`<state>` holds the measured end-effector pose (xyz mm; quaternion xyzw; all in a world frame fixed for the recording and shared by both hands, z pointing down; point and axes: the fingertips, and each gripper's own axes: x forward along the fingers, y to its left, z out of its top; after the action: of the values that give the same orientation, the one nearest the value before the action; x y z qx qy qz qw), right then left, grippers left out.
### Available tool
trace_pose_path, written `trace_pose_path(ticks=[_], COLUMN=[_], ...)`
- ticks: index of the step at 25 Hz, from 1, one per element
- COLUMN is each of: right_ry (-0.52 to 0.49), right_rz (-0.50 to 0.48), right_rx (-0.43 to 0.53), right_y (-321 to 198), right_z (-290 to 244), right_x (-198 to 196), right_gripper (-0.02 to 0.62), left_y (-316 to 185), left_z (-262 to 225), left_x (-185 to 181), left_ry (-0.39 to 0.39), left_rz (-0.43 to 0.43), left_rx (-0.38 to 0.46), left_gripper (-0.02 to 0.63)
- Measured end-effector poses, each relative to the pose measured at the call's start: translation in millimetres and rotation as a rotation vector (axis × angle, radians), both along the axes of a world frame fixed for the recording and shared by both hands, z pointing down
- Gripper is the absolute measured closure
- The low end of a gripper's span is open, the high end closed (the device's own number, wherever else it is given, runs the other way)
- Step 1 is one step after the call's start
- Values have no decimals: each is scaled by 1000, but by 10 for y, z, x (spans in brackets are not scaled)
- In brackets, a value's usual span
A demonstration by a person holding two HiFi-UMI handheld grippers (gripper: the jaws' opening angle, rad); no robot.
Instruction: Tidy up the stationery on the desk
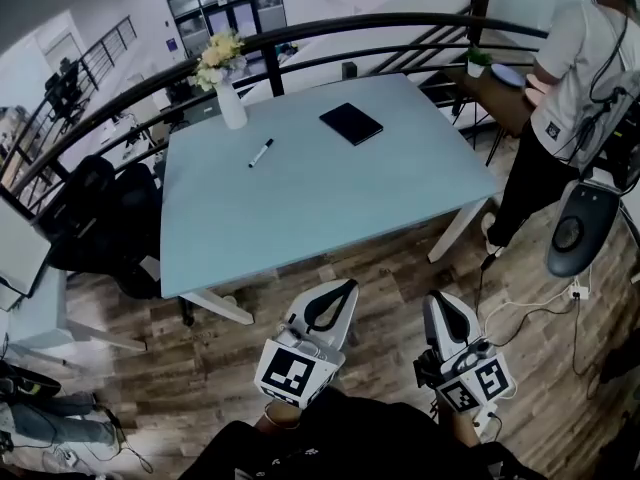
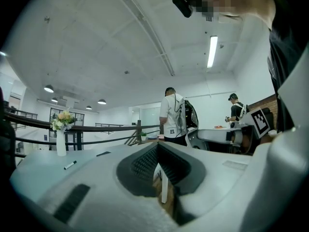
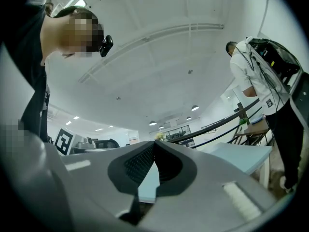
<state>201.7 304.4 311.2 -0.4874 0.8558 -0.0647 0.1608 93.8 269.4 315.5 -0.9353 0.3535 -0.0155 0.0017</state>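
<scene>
Chairs [image 1: 100, 208] crowd the desk's [image 1: 300, 208] left edge; its near edge faces open wood floor [image 1: 380, 268]. On the desk, upper left, stands a vase [image 1: 230, 103]. Right of it lie a white, black-capped marker [image 1: 261, 152] and a black notebook [image 1: 351, 123]. At the bottom, the left gripper [image 1: 343, 290] and right gripper [image 1: 441, 302] are clenched and empty. A person [image 1: 560, 78] stands at the desk's right corner.

Smooth matt pale-blue desk [image 1: 330, 203] on wood-plank floor [image 1: 380, 268]; white glossy vase [image 1: 231, 105], matt black notebook [image 1: 351, 123].

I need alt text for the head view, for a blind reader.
A pale blue desk holds a marker, a black notebook and a vase of flowers. The left gripper and right gripper, both shut, are short of it.
</scene>
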Motion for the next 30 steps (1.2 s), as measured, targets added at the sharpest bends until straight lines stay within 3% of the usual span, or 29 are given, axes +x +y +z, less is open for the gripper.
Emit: trace_pose_path(ticks=[30], right_ry=[60], right_rz=[134], right_rx=[-31], right_y=[-1846], right_z=[-83], right_x=[-469], right_gripper=[597], left_y=[-2044], left_z=[-49], left_x=[-506], left_ry=[43], left_rz=[106], left_rx=[-29], left_gripper=[618])
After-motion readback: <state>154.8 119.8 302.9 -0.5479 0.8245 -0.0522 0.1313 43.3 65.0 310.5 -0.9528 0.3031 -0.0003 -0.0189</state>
